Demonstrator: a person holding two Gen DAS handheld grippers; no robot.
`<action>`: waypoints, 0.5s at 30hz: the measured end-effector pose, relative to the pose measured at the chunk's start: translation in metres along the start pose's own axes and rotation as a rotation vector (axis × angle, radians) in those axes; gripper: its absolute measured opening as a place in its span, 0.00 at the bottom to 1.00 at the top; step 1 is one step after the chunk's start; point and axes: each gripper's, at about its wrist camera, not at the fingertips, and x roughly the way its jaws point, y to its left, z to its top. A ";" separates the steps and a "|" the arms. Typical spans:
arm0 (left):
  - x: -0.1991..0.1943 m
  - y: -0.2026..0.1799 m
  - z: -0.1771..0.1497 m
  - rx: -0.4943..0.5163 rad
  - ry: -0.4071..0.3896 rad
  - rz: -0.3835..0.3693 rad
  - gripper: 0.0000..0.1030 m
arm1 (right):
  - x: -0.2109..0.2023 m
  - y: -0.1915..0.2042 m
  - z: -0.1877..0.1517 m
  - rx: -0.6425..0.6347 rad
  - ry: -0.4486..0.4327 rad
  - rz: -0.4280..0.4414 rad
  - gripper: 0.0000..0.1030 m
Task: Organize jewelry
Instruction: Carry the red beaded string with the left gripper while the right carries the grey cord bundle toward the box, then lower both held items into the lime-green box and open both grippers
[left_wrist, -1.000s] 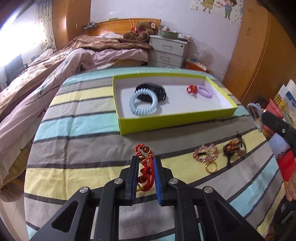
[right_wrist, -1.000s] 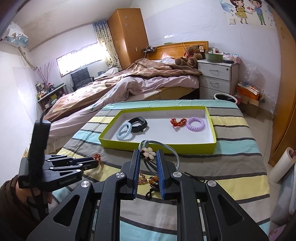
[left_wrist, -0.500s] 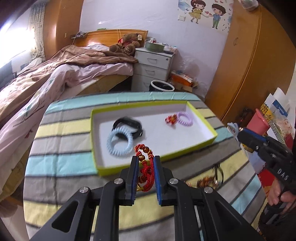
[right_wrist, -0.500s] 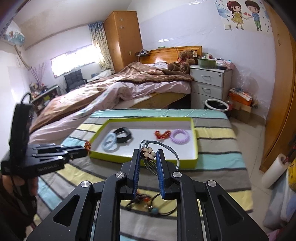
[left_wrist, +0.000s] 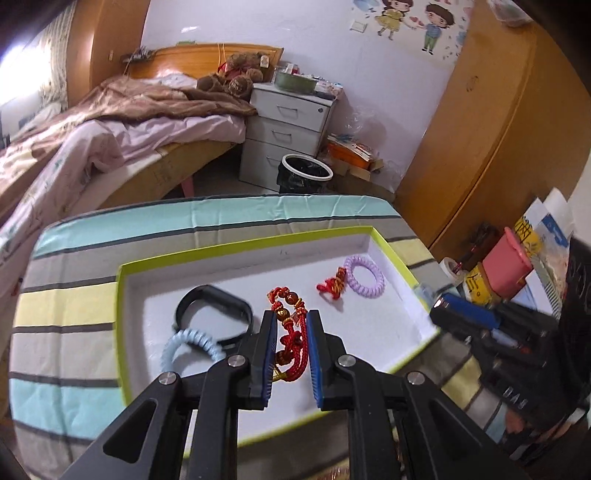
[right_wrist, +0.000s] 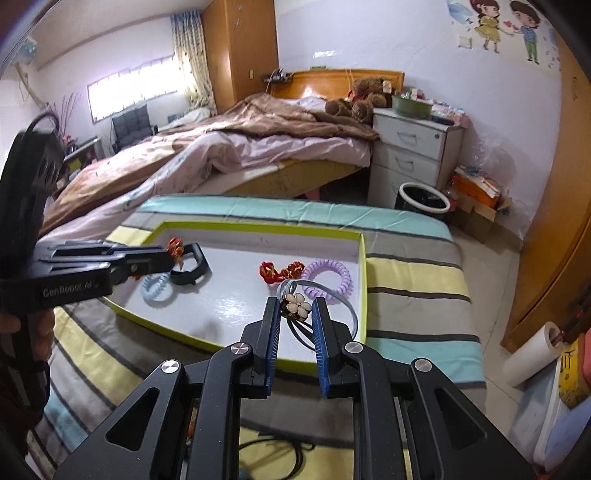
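Note:
My left gripper (left_wrist: 290, 319) is shut on a red braided cord bracelet with brown beads (left_wrist: 290, 332) and holds it above the green-rimmed white tray (left_wrist: 236, 247). My right gripper (right_wrist: 295, 306) is shut on a grey hair tie with a cream flower (right_wrist: 295, 308), above the tray's near right corner (right_wrist: 364, 280). In the tray lie a black band (left_wrist: 212, 317), a light blue coil tie (left_wrist: 184, 349), a small red knot piece (left_wrist: 332, 286) and a purple coil tie (left_wrist: 364, 278). The left gripper also shows in the right wrist view (right_wrist: 162, 258), and the right gripper in the left wrist view (left_wrist: 439, 306).
The tray sits on a table with a striped cloth (right_wrist: 410, 273). A bed (right_wrist: 229, 147), white drawers (right_wrist: 413, 151) and a bin (right_wrist: 424, 195) stand beyond. A pink box (left_wrist: 506, 269) and clutter are at the right of the table.
Both grippers have moved forward and over the tray, each with its piece of jewelry still held. The loose pieces on the cloth have dropped out of view.

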 end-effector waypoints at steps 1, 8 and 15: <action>0.006 0.001 0.003 -0.007 0.003 -0.005 0.16 | 0.004 -0.001 0.000 -0.003 0.008 0.001 0.18; 0.038 -0.001 0.015 0.014 0.037 0.024 0.16 | 0.033 -0.001 0.000 -0.032 0.069 0.021 0.18; 0.063 -0.001 0.020 0.037 0.086 0.042 0.16 | 0.051 -0.001 -0.004 -0.027 0.131 0.060 0.18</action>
